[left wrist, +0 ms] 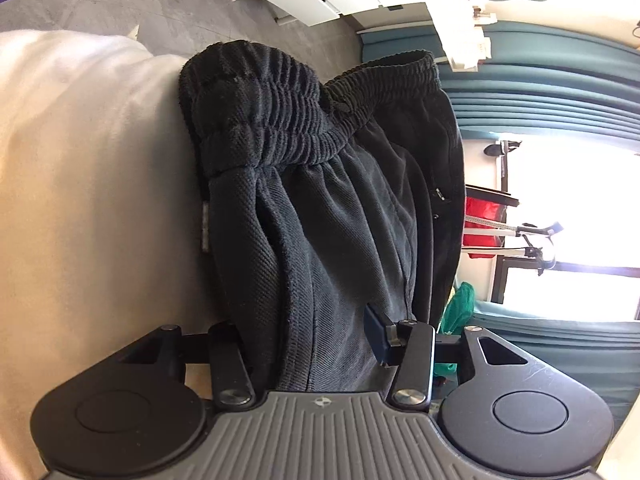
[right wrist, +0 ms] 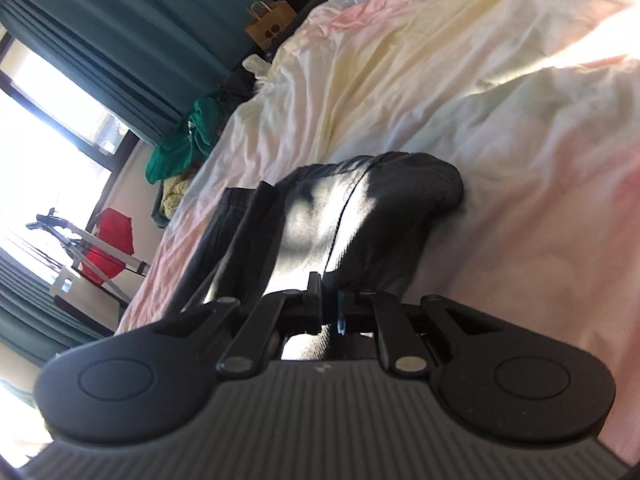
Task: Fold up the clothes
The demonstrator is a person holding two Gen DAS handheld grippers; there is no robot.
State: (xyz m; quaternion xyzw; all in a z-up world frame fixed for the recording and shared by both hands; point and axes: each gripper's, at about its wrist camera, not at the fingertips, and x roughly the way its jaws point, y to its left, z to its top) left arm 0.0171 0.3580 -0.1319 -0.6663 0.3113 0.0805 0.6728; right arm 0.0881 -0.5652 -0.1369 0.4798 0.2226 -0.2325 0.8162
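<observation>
A: Trousers (left wrist: 320, 200) first, since everything else sits around them. Black, with a gathered elastic waistband (left wrist: 280, 112), lying on the pale bedsheet (left wrist: 88, 184). In the left wrist view the waistband end is the far end, and the cloth runs back into the left gripper (left wrist: 308, 344).

B: How do the left tongs stand?

A: Partly closed, with a thick bunch of the trousers' fabric filling the gap between the two fingers. One blue-padded finger (left wrist: 378, 334) presses against the cloth on one side; the other finger is hidden behind the fabric.

B: And the right gripper (right wrist: 328, 312)?

A: Nearly fully closed. Its fingers meet in a narrow line at the near edge of the trousers (right wrist: 360, 216), and a thin fold of cloth seems pinched there, though the view is blurred.

B: What lies beyond the trousers?

A: In the right wrist view, the rumpled pastel sheet (right wrist: 460, 100) stretches past them. Off the bed's far edge, away from the trousers, sit a green garment (right wrist: 188, 136), a brown paper bag (right wrist: 268, 26) and teal curtains (right wrist: 120, 28).
</observation>
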